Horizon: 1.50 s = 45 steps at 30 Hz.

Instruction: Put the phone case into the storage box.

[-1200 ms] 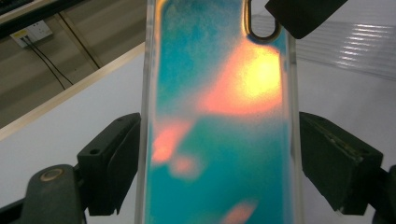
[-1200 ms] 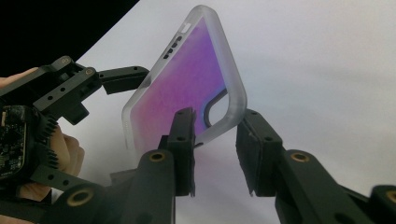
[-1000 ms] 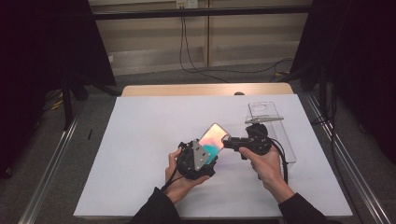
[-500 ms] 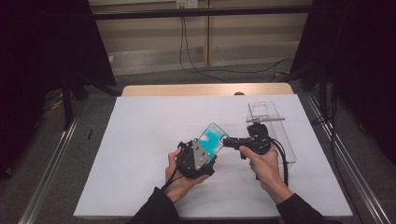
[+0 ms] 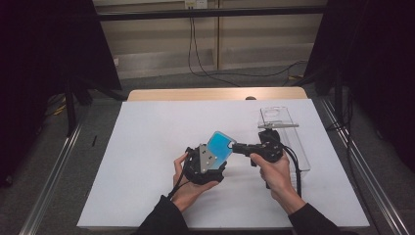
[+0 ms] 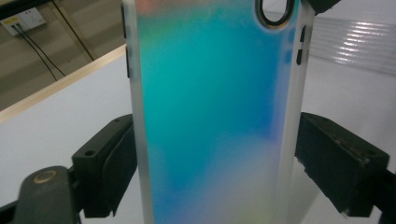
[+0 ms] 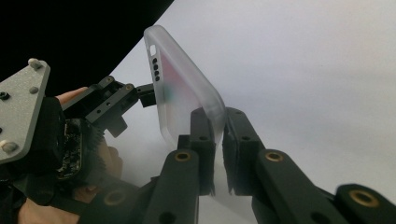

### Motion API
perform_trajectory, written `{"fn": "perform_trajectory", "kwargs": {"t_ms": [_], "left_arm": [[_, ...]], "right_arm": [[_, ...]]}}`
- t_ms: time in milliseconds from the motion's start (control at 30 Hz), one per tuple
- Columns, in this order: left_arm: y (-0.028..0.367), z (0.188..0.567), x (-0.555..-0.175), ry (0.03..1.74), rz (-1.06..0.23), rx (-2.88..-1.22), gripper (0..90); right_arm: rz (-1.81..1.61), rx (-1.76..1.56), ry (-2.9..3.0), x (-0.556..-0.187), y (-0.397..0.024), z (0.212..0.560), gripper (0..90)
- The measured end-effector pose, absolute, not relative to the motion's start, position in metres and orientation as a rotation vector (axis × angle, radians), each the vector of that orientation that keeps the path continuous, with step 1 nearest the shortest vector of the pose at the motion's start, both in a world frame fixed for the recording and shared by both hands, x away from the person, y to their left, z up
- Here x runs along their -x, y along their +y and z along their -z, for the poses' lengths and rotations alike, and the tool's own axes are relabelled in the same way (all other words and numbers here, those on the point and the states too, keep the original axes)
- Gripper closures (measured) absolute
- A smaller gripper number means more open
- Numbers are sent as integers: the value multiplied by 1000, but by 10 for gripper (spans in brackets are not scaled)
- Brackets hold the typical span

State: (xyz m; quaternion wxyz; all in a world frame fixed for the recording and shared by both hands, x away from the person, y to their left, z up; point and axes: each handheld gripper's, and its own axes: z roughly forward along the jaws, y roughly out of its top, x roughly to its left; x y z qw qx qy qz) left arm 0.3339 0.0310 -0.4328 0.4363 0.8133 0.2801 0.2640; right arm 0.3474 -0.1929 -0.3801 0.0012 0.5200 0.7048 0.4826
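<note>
The right hand-held gripper (image 7: 218, 140) has just closed on the edge of the iridescent phone case (image 5: 219, 146), held tilted above the white bench (image 5: 147, 147). The left hand-held gripper (image 6: 215, 154) stands wide, its jaws flanking the case's sides. No writing is readable.

overall: high view evenly lit from above, white table (image 5: 147, 147) bright, surroundings near black
shadows: soft, faint, under the hands
glare: streaky highlights on clear box (image 6: 355, 39); case (image 6: 210, 116) shows iridescent teal-blue sheen
blur: left gripper view soft all over, case too close to focus; right gripper view has near jaws blurred, case edge (image 7: 187, 88) sharper
dark: upper left corner of right gripper view black
sharpness: high view low detail, slightly grainy
</note>
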Motion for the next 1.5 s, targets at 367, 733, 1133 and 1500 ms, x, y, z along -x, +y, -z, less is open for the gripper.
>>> {"fn": "perform_trajectory", "kwargs": {"t_ms": [367, 733, 1133, 1500], "left_arm": [[35, 426, -333, 683, -622, -1971, 53], [44, 417, -333, 697, -573, -1913, 53], [54, 411, -331, 728, -532, -1892, 46], [81, 407, -330, 795, -504, -1876, 33]], "right_arm": [[-1511, -1577, 2173, -347, -196, 377, 831], [-1510, -1505, 2104, -344, -204, 368, 842], [-1491, -1471, 2069, -343, -208, 364, 859], [-1466, -1457, 1988, -344, -224, 358, 859]]}}
